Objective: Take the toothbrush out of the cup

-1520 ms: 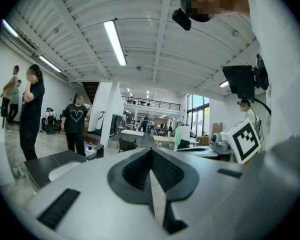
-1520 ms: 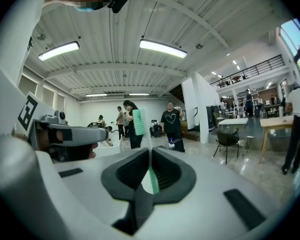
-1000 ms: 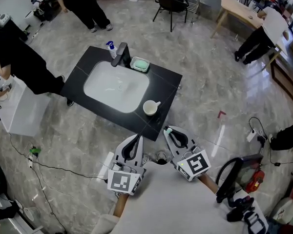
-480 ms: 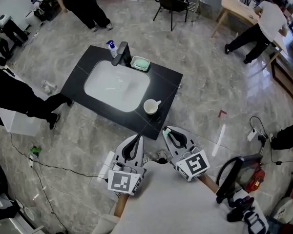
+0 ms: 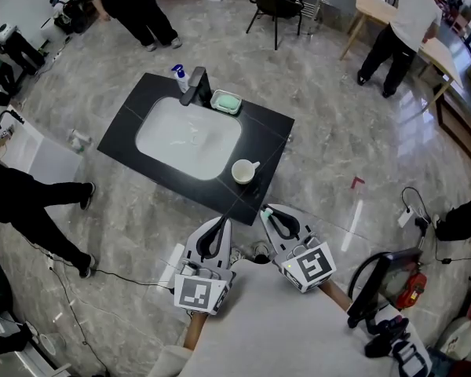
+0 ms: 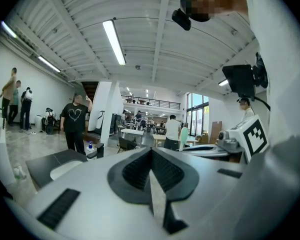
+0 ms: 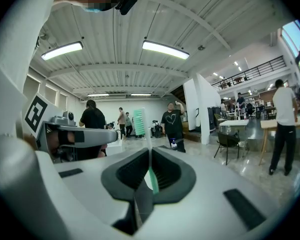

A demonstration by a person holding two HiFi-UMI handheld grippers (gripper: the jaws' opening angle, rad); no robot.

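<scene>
Toothbrush [image 7: 139, 121] is being gripped by the right tool [image 7: 150, 151], whose jaws are being pressed almost together on its green handle. Its white neck and bristle head are being pointed up beyond the jaw tips, so it is out of the cup and is being held just off the near edge of the worktop. Read from the left in the head view, a person's legs [image 5: 31, 203] are being shown on the marble floor [image 5: 337, 132]. Next comes the black worktop [image 5: 133, 116], with a white sink [image 5: 187, 138] being carried in its middle. Along its far edge a blue-topped spray bottle [image 5: 177, 77], a black faucet [image 5: 195, 89] and a green soap dish [image 5: 224, 103] are being shown side by side. Nearer and further right, the white cup [image 5: 242, 172] is being borne upright on the worktop, beside the sink. Below the worktop, the left tool [image 6: 151, 150] is being held with its jaws together and nothing between them. The right tool is being held just to its right, apart from the cup.
</scene>
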